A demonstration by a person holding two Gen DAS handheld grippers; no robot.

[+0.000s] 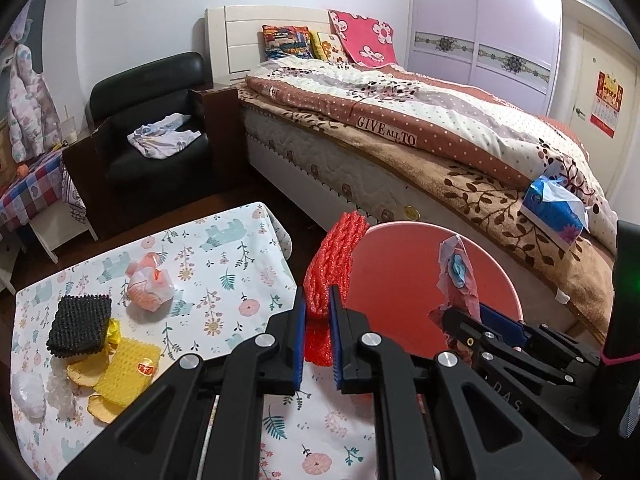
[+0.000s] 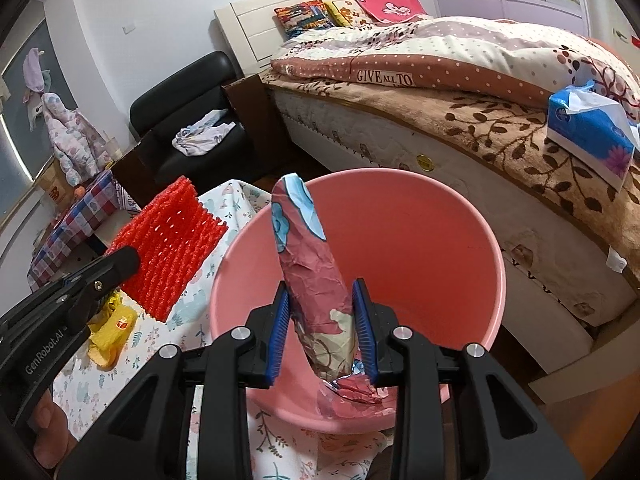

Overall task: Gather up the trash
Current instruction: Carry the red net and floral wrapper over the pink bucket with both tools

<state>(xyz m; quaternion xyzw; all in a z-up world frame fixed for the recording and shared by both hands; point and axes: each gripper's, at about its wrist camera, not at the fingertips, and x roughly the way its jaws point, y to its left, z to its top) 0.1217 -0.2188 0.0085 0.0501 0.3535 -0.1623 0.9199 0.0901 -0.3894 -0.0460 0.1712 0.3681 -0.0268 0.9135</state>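
Right gripper (image 2: 323,322) clamps a crumpled flowered wrapper (image 2: 314,276) upright over the pink bin (image 2: 460,240). Left gripper (image 1: 318,322) pinches a red foam net (image 1: 334,264) beside the bin's rim. Yellow net (image 1: 126,372) and black net (image 1: 80,324) lie on the worktop (image 1: 224,264).

The bucket (image 2: 472,240) stood at the right edge of the table (image 1: 224,240), between the table and the bed (image 1: 460,152). The left gripper (image 1: 318,312) held the foam net (image 1: 336,264) just left of the bucket's rim. The right gripper (image 2: 322,320) held the crumpled wrapper (image 2: 316,280) above the bucket's opening. On the left part of the table lay a dark pad (image 1: 80,324), partly upon another foam net (image 1: 126,372), with a small bag (image 1: 150,288) behind them. An armchair (image 1: 152,120) stood behind the table, left of the bed. A tissue pack (image 1: 554,208) lay on the bed.
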